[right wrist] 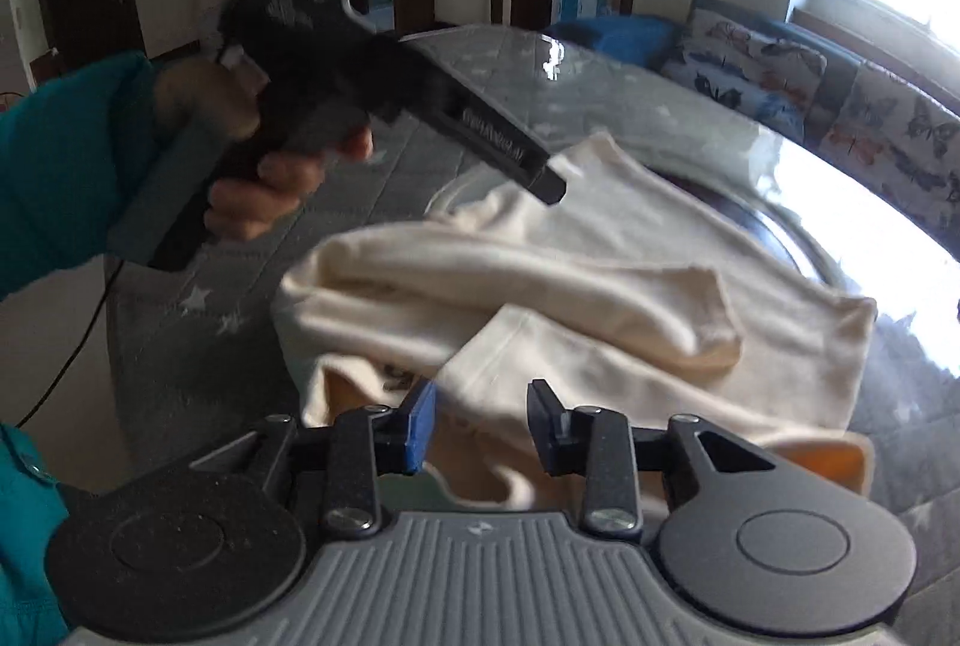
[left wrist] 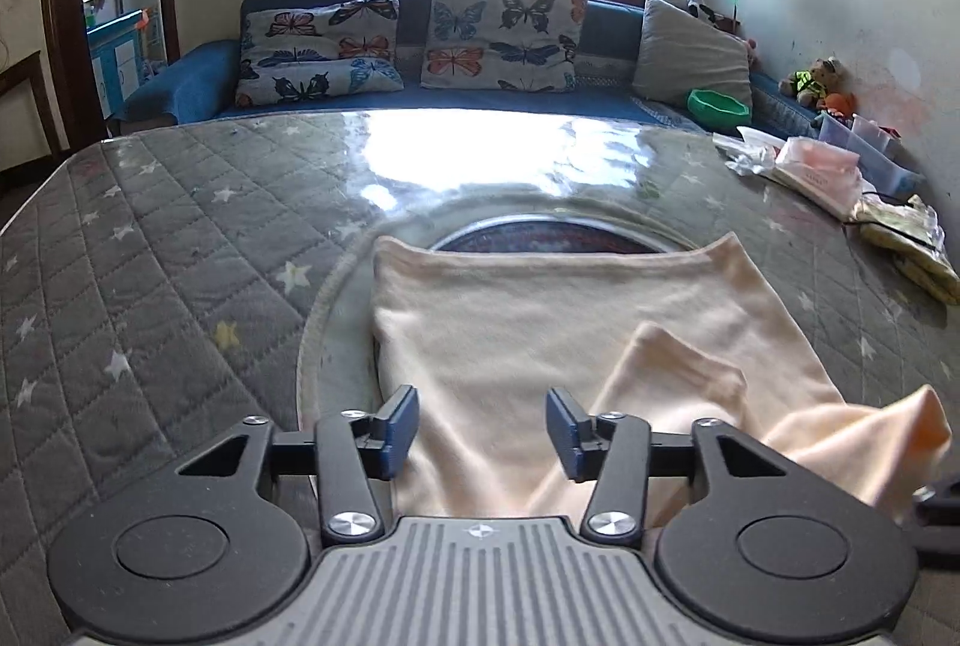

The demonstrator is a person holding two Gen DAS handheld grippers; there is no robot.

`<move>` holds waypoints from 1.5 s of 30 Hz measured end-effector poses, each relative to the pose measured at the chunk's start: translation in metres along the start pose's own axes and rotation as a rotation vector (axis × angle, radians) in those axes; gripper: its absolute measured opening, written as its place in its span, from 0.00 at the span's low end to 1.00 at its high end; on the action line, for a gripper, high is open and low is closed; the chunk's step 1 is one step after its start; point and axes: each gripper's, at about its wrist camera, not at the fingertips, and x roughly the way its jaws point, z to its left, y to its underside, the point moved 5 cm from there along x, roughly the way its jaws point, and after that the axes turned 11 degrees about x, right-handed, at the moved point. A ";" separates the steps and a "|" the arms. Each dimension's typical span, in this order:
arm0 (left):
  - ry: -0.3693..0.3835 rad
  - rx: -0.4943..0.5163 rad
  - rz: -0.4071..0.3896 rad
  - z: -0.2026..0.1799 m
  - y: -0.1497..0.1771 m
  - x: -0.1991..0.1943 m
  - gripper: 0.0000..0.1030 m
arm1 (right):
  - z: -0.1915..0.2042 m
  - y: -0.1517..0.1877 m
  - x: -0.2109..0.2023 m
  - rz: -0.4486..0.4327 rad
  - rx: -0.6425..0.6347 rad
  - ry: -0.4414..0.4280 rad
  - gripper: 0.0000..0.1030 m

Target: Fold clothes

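A cream garment [left wrist: 540,322] lies partly folded on a round glass turntable [left wrist: 336,310] in the middle of the table. In the left wrist view my left gripper [left wrist: 483,433] is open and empty, its blue pads just above the garment's near end. A sleeve [left wrist: 678,370] is folded over the body at the right. In the right wrist view the garment [right wrist: 600,286] lies bunched with the sleeve [right wrist: 678,310] across it. My right gripper [right wrist: 480,427] is open and empty over the garment's near edge. The left gripper [right wrist: 540,175], held in a hand, is raised above the garment's far side.
The table has a grey quilted star cover [left wrist: 150,286] under glass. Plastic bags and packets [left wrist: 822,172] lie at the far right. A blue sofa [left wrist: 198,82] with butterfly cushions [left wrist: 504,37] stands behind the table. A teal sleeve [right wrist: 54,178] is at the left.
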 end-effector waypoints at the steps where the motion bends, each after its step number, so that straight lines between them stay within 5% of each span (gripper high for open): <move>1: 0.000 0.002 0.002 -0.001 0.002 -0.001 0.53 | 0.001 0.002 0.002 -0.006 -0.006 0.009 0.31; 7: -0.010 -0.011 0.013 -0.002 0.009 -0.003 0.60 | -0.011 -0.001 -0.006 -0.109 0.062 0.074 0.09; 19: 0.012 0.047 0.022 -0.026 0.002 0.007 0.67 | -0.105 0.003 -0.098 -0.341 0.318 0.353 0.08; 30: 0.032 0.135 0.039 -0.053 -0.011 0.023 0.67 | -0.191 0.075 -0.152 -0.356 0.536 0.638 0.08; 38: 0.053 0.203 0.063 -0.075 -0.021 0.049 0.67 | -0.205 0.126 -0.151 -0.275 0.607 0.716 0.18; 45: 0.063 0.241 0.073 -0.086 -0.028 0.070 0.59 | -0.189 0.115 -0.153 -0.308 0.583 0.679 0.35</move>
